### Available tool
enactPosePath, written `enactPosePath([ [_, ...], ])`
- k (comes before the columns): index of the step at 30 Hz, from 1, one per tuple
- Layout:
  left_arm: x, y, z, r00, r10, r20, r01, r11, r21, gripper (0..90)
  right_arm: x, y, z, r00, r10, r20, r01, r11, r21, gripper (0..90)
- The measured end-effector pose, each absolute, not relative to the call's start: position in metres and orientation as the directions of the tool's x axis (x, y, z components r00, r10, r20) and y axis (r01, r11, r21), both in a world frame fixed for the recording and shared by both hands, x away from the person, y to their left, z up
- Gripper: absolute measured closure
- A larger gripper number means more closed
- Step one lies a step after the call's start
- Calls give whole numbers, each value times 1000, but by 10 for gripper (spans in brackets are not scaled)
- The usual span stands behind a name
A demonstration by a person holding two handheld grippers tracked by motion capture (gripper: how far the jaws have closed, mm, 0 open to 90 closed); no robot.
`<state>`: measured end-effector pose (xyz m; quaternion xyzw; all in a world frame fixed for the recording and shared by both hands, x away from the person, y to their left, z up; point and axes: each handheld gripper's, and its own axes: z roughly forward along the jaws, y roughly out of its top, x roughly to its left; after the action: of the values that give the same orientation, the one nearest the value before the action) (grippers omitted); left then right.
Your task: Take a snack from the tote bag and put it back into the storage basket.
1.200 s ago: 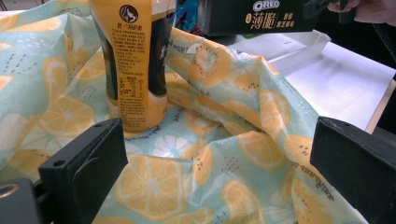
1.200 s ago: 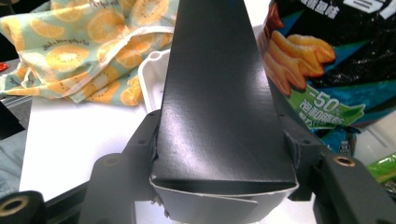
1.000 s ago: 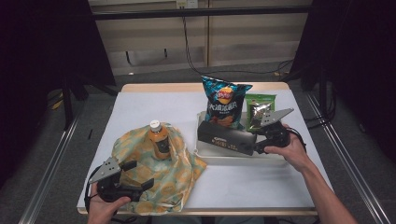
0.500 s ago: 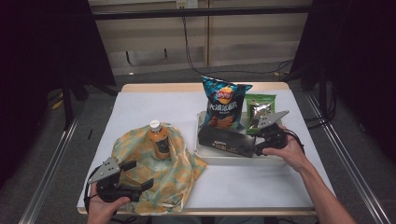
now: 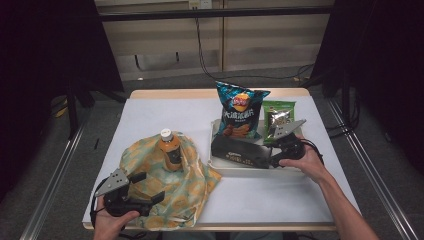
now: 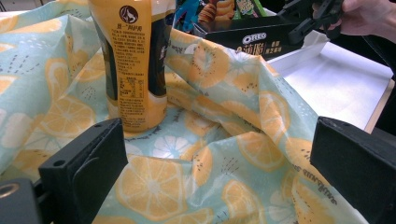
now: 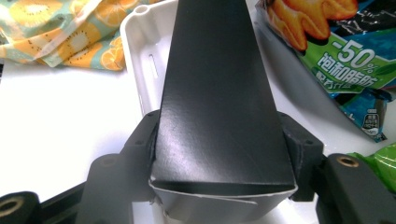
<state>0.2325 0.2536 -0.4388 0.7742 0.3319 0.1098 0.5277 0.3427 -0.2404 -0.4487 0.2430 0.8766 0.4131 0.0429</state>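
Left gripper [image 5: 145, 192]: near table edge, jaws spread wide and released, nothing between them, resting over the cloth; in the left gripper view both jaw tips cut off by the frame.
Cloth bag [image 5: 185, 187]: soft crumpled fabric, pale teal with orange-slice print, front-left of table; its opening hard to make out under the folds.
Bottle [image 5: 170, 150]: orange plastic drink bottle, white cap, upright in the bag's folds; label is small print, unreadable; top cut off in left gripper view [image 6: 135, 60].
Right gripper [image 5: 270, 159]: clenched on the black box's right end, pads pressed on both sides.
Black box [image 5: 240, 152]: long matte black cardboard carton, white "OREO" on its side [image 6: 243, 39]; lies in the tray, near end flap slightly crushed [image 7: 224, 121].
Tray [image 5: 250, 170]: white plastic, rounded rim, slotted wall, right of centre.
Chip bag [image 5: 240, 111]: glossy dark-blue foil, stands at tray's back; "-50%" readable in right gripper view.
Green packet [image 5: 278, 116]: small, beside chip bag; lower part hidden by gripper plate.
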Motion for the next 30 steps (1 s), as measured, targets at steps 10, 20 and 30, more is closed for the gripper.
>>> enactPosePath([
  [10, 233, 254, -439, 753, 633, -180, 401, -224, 888, 35, 340, -240, -447, -863, 490, 120, 402, 525, 750, 310],
  [20, 233, 255, -439, 750, 636, -179, 402, -224, 888, 36, 323, -247, -426, -818, 565, 110, 400, 421, 814, 443],
  [30, 233, 255, -438, 749, 638, -178, 399, -220, 890, 42, 294, -244, -432, -823, 546, 156, 428, 417, 802, 870],
])
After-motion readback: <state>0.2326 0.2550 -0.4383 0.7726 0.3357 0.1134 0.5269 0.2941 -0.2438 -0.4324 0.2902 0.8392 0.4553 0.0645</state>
